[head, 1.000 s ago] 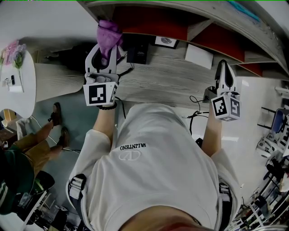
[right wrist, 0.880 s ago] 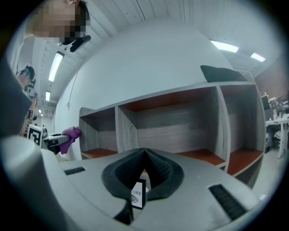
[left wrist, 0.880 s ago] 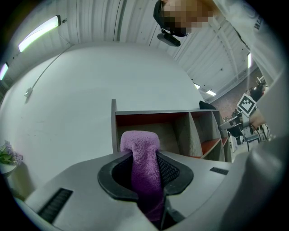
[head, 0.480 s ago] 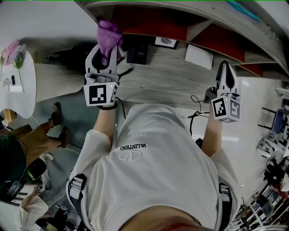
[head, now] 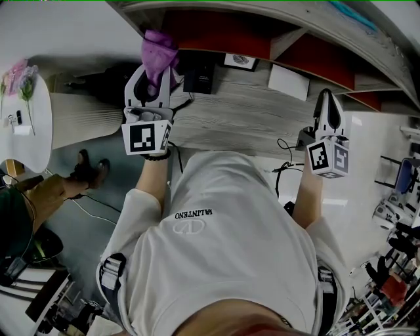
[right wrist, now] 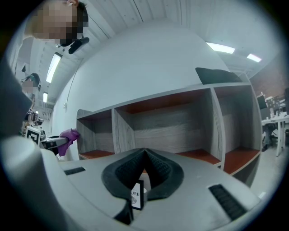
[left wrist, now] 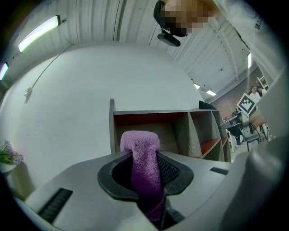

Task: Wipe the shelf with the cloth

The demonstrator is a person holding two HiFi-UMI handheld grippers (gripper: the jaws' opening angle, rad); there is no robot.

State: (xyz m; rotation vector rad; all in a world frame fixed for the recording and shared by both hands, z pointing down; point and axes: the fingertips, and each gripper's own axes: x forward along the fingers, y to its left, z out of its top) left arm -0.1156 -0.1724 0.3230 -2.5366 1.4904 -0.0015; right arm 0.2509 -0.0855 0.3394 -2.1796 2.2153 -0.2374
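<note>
In the head view the wood-grain desk [head: 243, 121] lies bare across the middle of the frame, an open lane between the left gripper [head: 156, 67] and the right gripper [head: 327, 100]. Toward the upper centre a black box [head: 199, 77], a small framed card [head: 241, 61] and a white card [head: 289, 82] stand in front of the shelf [head: 262, 16], partly barring its openings. The cloth [head: 157, 46] sits before the leftmost compartment at upper left. In the right gripper view upright dividers [right wrist: 116, 131] wall off the open-fronted bays. Cables [head: 283, 164] trail over the desk's near edge, right of centre.
</note>
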